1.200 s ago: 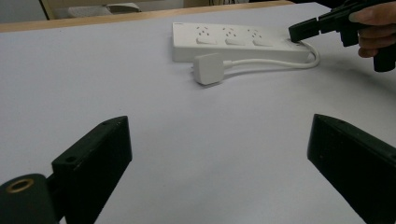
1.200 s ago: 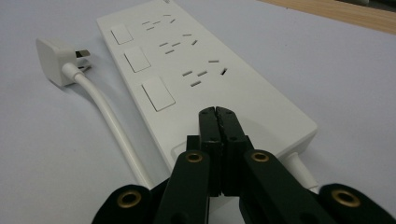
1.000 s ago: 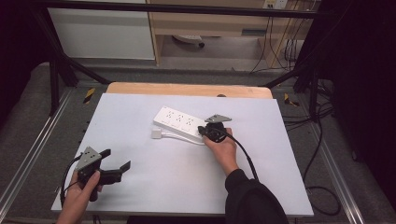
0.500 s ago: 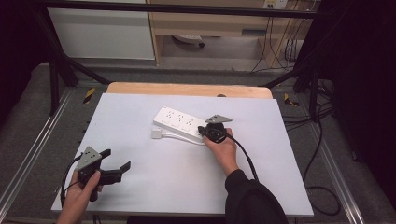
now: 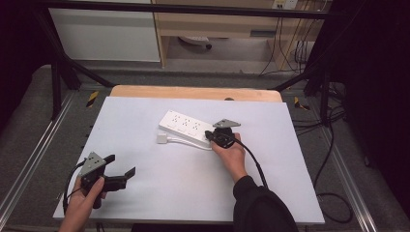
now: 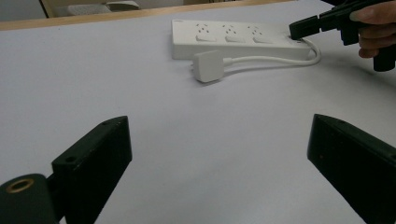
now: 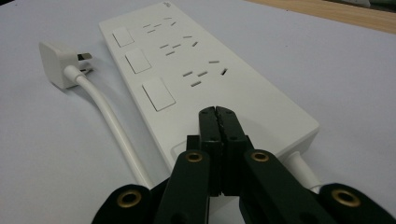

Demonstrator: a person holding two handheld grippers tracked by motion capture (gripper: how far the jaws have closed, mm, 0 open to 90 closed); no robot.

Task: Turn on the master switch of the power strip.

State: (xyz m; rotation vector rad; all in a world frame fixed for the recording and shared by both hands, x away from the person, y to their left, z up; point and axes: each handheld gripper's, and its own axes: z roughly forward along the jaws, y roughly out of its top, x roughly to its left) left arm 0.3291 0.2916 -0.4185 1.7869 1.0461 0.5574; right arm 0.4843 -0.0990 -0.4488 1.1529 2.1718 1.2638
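Both tongs are black: the left tongs carry a grey three-cornered plate, as do the right tongs; brass-ringed screw holes, black trailing cables, one dark sleeve.

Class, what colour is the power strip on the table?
White; the power strip shows best in the right gripper view.

Soft, even light falls from above on the white table, which reads bright and slightly bluish in the high view, while the floor and the room past the table's far edge and right side sink into deep shadow. The power strip shows crisp up close in the right gripper view, casting only a faint soft shadow, and the black jaws at the bottom go soft and stretched. In the left gripper view the table looks greyish with mild grain, the near jaws blur, and no glare shows.
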